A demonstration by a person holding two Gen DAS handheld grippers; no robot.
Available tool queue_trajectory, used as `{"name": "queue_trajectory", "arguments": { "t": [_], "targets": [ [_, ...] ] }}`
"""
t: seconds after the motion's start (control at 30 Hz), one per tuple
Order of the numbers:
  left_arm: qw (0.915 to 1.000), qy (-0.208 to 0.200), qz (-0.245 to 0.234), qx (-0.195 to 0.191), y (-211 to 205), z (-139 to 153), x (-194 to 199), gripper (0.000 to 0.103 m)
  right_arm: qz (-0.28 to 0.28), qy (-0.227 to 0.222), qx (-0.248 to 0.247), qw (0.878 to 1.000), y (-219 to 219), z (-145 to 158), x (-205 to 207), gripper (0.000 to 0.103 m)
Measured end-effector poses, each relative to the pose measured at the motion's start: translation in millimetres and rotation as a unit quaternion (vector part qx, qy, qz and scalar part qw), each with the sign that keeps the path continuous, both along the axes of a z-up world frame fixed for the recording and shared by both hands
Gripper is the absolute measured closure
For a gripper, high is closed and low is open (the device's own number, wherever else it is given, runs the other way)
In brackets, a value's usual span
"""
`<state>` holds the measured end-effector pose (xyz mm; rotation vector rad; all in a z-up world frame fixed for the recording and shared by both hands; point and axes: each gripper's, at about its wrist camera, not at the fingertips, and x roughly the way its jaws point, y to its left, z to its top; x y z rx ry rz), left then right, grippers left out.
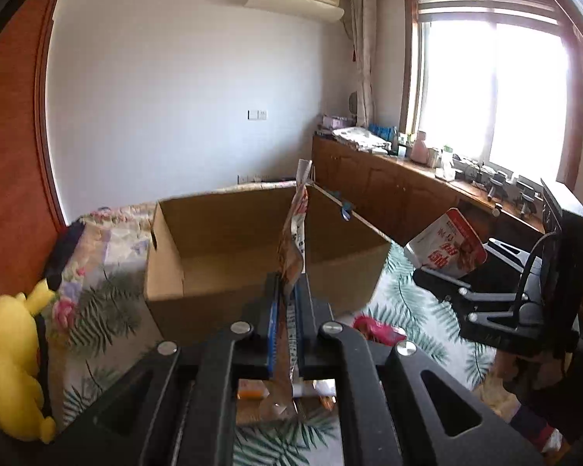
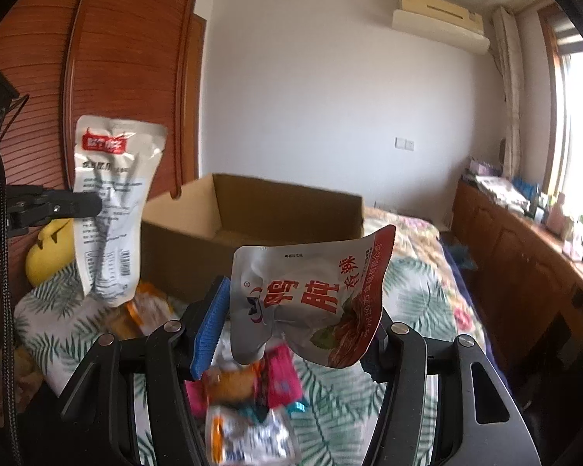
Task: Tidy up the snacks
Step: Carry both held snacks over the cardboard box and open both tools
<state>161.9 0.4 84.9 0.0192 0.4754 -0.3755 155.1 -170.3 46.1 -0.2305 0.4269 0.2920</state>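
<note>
An open cardboard box (image 1: 252, 248) stands on the bed, also in the right wrist view (image 2: 252, 225). My left gripper (image 1: 287, 283) is shut on a silver snack pouch (image 1: 295, 229) seen edge-on, held up in front of the box; the same pouch (image 2: 109, 202) shows at the left of the right wrist view, pinched by the left gripper (image 2: 93, 204). My right gripper (image 2: 295, 330) holds a silver and red snack pouch (image 2: 311, 295) above the bed; it shows in the left wrist view (image 1: 447, 244) to the right of the box.
Several loose snack packets (image 2: 245, 400) lie on the leaf-print bedspread (image 2: 416, 310) below the right gripper. A yellow plush toy (image 1: 11, 365) sits at the left. A wooden cabinet (image 1: 388, 190) with clutter runs under the window. A wooden wardrobe (image 2: 128, 77) stands behind.
</note>
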Motion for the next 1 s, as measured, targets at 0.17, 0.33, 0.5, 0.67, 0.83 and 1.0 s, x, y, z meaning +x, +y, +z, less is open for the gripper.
{"name": "queue_trajectory", "arguments": {
  "t": [0.17, 0.33, 0.5, 0.67, 0.83, 1.0],
  "targets": [
    [0.9999, -0.013, 0.008, 0.005, 1.2, 18.4, 22.6, 0.100, 0.004, 0.003, -0.001, 1.000, 10.8, 9.4, 25.5, 0.043],
    [0.9996, -0.013, 0.020, 0.011, 1.2, 27.7, 49.6, 0.100, 0.001, 0.019, -0.006, 1.000, 19.2, 10.9, 59.6, 0.043],
    [0.9994, -0.004, 0.030, 0.014, 2.7, 29.8, 78.7, 0.100, -0.005, 0.042, -0.004, 0.999, 24.0, 6.2, 85.1, 0.043],
    [0.9988, 0.015, 0.040, 0.022, -2.7, 24.9, 104.7, 0.100, -0.013, 0.068, 0.005, 0.998, 22.9, -3.9, 103.3, 0.043],
    [0.9983, 0.024, 0.044, 0.031, -10.1, 20.1, 117.0, 0.100, -0.019, 0.091, 0.008, 0.996, 22.3, -14.3, 117.3, 0.042],
    [0.9974, 0.032, 0.046, 0.044, -18.7, 10.9, 123.0, 0.099, -0.024, 0.103, 0.014, 0.994, 21.9, -21.1, 122.3, 0.039]
  ]
}}
